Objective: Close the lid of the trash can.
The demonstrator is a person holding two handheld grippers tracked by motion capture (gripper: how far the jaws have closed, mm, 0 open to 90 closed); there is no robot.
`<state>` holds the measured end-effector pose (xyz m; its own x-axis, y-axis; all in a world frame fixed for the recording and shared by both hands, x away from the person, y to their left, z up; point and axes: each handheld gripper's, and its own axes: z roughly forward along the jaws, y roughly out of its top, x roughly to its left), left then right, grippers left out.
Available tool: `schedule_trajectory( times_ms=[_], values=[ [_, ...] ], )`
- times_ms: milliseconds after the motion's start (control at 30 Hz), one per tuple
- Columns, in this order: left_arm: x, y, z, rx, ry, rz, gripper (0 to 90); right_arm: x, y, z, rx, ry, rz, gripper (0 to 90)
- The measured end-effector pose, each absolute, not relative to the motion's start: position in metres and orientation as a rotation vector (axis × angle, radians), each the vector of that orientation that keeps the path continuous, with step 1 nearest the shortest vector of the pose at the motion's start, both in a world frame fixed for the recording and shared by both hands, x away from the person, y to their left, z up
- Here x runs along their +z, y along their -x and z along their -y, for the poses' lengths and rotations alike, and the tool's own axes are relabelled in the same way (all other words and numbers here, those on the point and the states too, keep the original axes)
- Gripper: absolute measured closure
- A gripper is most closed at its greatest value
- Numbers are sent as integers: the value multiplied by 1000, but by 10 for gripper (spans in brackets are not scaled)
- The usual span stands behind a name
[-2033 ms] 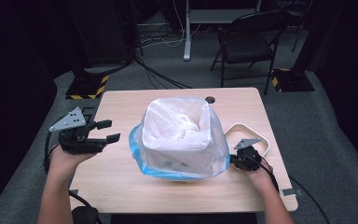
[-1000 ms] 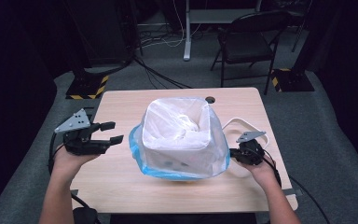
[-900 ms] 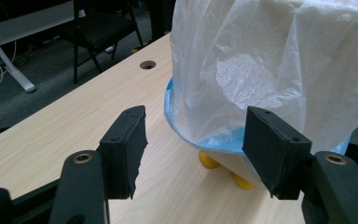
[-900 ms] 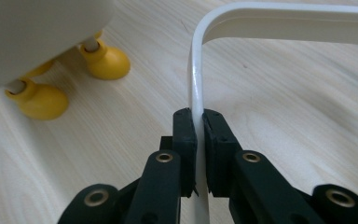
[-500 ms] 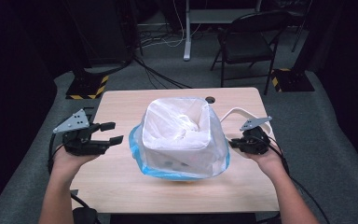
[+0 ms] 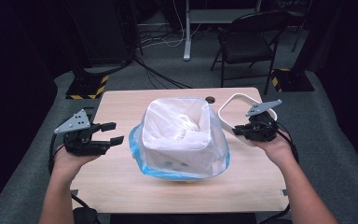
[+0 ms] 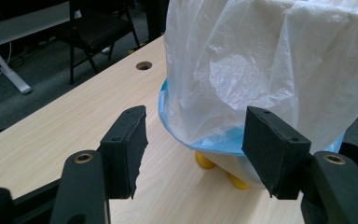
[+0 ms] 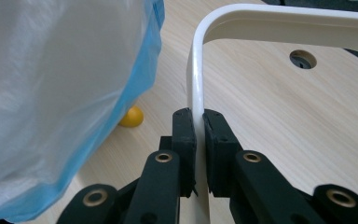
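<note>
Left gripper (image 6: 107,133) held low at left, fingers (image 7: 123,149) spread wide, nothing between them. Right gripper (image 6: 238,130) raised at right, fingers (image 8: 185,140) pinched together, forearm angled inward.

Light wood table (image 6: 121,105) (1 round hole at far edge), bag-lined white bin (image 6: 179,135) at its centre

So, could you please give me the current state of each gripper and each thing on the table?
Left gripper: open, holding nothing, beside the bin.
Right gripper: shut on the white ring.
White ring: clamped at its rim, raised at the bin's right.
Bin: upright on the table, on yellow feet.
Bag: lining the bin, its blue edge folded down outside.
</note>
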<state>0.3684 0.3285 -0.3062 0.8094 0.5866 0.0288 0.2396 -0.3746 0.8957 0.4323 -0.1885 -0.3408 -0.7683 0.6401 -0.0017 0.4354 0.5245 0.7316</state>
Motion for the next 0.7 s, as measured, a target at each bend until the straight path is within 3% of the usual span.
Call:
schedule_trajectory(
  times_ms=[700],
  values=[
    [-309, -370, -325, 410, -1969, -621, 398, -296, -428, 188, 1140, -854, -2465, 838]
  ],
)
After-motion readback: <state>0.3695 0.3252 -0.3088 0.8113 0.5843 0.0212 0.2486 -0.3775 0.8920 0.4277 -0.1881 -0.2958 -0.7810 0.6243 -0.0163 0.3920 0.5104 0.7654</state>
